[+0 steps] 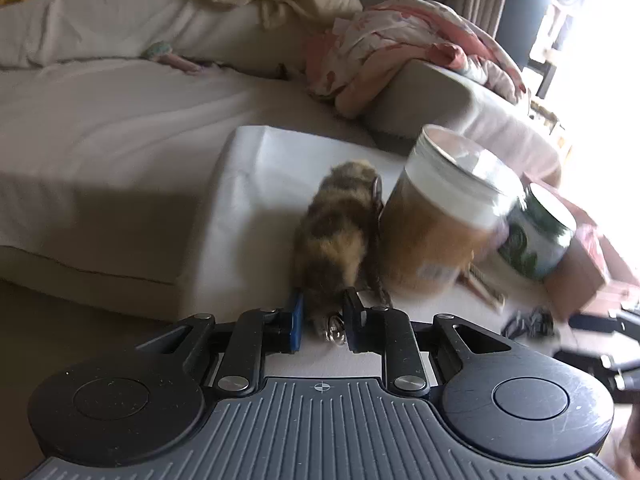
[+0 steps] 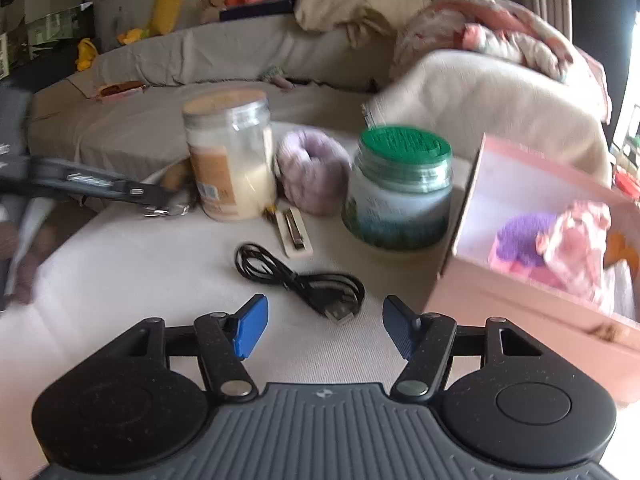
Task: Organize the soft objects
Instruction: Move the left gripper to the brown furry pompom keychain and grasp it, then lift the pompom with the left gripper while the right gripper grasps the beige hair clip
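Fur toy (image 1: 340,236), blurred, partly behind a jar (image 1: 436,216); left gripper (image 1: 322,322) clamps its end; right gripper (image 2: 324,326) gapes, empty.

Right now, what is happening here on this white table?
A person holds a gripper in each hand and is sorting soft things. The left gripper has its jaws closed on one end of a furry brown toy, which lies beside the tan jar. The right gripper is open and empty above a black cable. The pink box already holds some soft items.
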### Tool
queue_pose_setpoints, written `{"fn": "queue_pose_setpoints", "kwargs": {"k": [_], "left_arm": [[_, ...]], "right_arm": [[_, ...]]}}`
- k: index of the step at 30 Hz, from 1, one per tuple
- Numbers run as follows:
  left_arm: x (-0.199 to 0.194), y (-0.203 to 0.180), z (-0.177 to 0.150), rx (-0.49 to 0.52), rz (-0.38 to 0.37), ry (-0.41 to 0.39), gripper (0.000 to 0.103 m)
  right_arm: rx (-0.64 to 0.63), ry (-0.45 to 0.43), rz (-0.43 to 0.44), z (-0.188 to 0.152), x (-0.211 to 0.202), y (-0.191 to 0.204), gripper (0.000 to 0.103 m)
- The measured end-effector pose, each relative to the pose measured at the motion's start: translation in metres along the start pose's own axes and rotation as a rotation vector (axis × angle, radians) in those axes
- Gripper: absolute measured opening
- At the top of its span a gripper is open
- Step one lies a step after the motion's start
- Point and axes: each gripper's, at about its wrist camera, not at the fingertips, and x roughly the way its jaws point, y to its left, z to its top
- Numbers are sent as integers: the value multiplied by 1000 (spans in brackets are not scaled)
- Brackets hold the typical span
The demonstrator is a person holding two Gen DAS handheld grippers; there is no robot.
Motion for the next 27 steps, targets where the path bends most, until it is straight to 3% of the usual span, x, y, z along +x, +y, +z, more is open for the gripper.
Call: {"fn": "queue_pose_setpoints", "kwargs": {"k": [1,5,10,13,17,22,27], "left_arm": [[-5,1,-4,1,9,13,19],[-29,2,-16,12,37,31,18],[-49,2,-7,0,5,-73,19],[-38,-2,7,1,23,-91,19],[-6,-3,22,-41,7,-55,19],[26,-20,25,54,7,30,21],[31,-45,17,249,29,47,38]], "right_arm": [[7,8,0,-2,2,-1,64],[26,9,4,-12,6,-8,67],[0,-5,-4,-15,7,-4,71],[6,-7,2,-14,8,-5,72],[7,-10,0,-15,7,-5,72],[12,-13,3,-16,6,-6,72],[14,-12,8,-15,7,-5,74]]}}
